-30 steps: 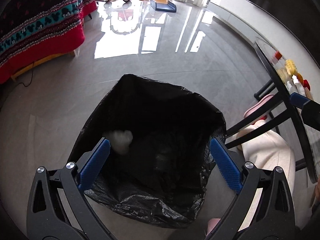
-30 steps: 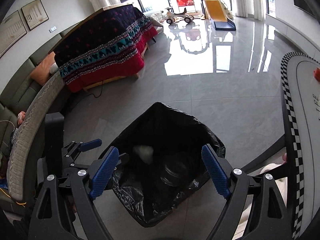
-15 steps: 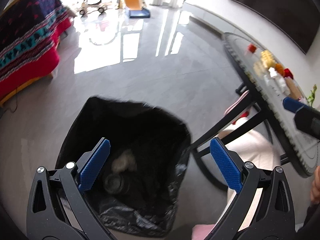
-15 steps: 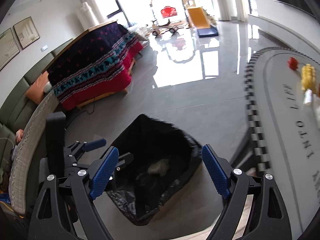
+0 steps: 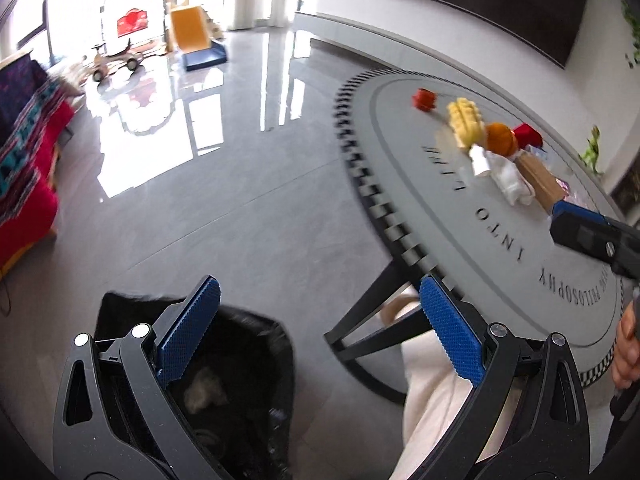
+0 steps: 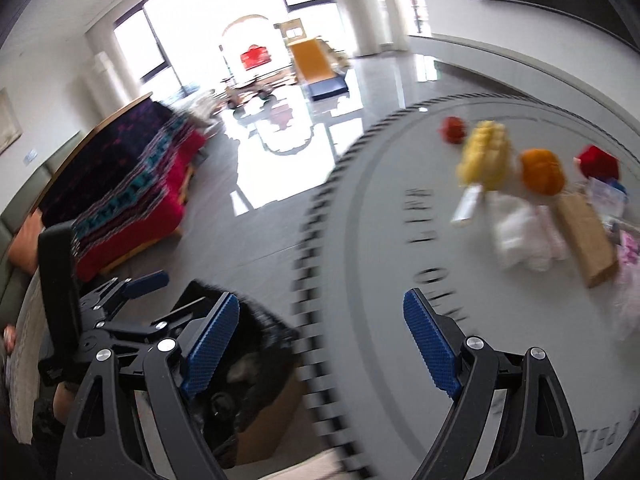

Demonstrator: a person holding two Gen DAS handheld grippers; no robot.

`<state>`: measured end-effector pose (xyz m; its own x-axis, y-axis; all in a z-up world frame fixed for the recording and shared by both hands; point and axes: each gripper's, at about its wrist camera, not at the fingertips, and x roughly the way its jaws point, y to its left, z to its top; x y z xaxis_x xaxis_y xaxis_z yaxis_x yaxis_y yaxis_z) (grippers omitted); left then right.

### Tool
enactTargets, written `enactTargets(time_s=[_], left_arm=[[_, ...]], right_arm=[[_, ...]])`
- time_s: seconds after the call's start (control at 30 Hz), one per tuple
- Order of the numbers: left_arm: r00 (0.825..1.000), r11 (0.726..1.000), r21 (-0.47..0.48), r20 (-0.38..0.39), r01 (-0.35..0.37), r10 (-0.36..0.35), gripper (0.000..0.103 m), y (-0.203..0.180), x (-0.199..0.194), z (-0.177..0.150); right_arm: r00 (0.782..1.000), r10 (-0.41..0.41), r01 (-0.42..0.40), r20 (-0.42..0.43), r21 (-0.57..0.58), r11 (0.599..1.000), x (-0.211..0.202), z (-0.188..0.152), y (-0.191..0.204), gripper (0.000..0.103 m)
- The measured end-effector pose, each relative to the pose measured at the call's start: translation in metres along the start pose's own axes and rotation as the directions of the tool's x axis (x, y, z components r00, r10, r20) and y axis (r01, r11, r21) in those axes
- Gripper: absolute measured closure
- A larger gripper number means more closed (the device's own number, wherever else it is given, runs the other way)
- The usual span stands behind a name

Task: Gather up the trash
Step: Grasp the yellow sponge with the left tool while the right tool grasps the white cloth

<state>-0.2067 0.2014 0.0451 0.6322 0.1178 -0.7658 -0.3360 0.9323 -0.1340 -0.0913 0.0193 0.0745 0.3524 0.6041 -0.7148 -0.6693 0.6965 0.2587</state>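
A black trash bag (image 5: 256,380) stands open on the floor, with crumpled paper (image 5: 204,394) inside; it also shows in the right wrist view (image 6: 260,344). My left gripper (image 5: 316,344) is open and empty above the bag's right rim. My right gripper (image 6: 320,344) is open and empty over the round grey table's edge (image 6: 320,280). On the table lie white crumpled tissue (image 6: 524,236), a white tube (image 6: 466,206), a brown paper bag (image 6: 588,236) and toy fruit (image 6: 486,156). The tissue also shows in the left wrist view (image 5: 510,178).
The table's black legs (image 5: 372,320) stand beside the bag. A person's pale trouser leg (image 5: 432,392) is under the table edge. A bed with a red patterned blanket (image 6: 132,184) is at the left. A toy slide (image 5: 192,36) stands far back on the glossy floor.
Both grippers have swung up and to the right, away from over the bag toward the table. The bag has slid to the lower left of both views. Both stay open.
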Motion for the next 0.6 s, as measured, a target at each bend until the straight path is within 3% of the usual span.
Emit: enactTargets(time_s=[0.23, 0.4, 0.57, 0.6], left_arm=[[0.998, 0.996, 0.063, -0.030, 0.065, -0.064, 0.006, -0.044, 0.034, 0.034], [0.995, 0.990, 0.102, -0.032, 0.094, -0.092, 0.006, -0.072, 0.053, 0.059], [0.993, 0.984, 0.132, -0.036, 0.115, -0.111, 0.006, -0.093, 0.072, 0.082], [0.992, 0.983, 0.139, -0.038, 0.122, -0.118, 0.006, -0.098, 0.076, 0.087]], right_arm=[[0.995, -0.102, 0.101, 0.012, 0.083, 0.991, 0.008, 0.023, -0.074, 0.021], [0.983, -0.179, 0.181, -0.027, 0.094, 0.979, 0.033, 0.036, -0.114, 0.031], [0.968, -0.238, 0.246, -0.085, 0.101, 0.964, 0.062, 0.041, -0.141, 0.031], [0.966, -0.241, 0.251, -0.098, 0.101, 0.963, 0.065, 0.041, -0.143, 0.036]])
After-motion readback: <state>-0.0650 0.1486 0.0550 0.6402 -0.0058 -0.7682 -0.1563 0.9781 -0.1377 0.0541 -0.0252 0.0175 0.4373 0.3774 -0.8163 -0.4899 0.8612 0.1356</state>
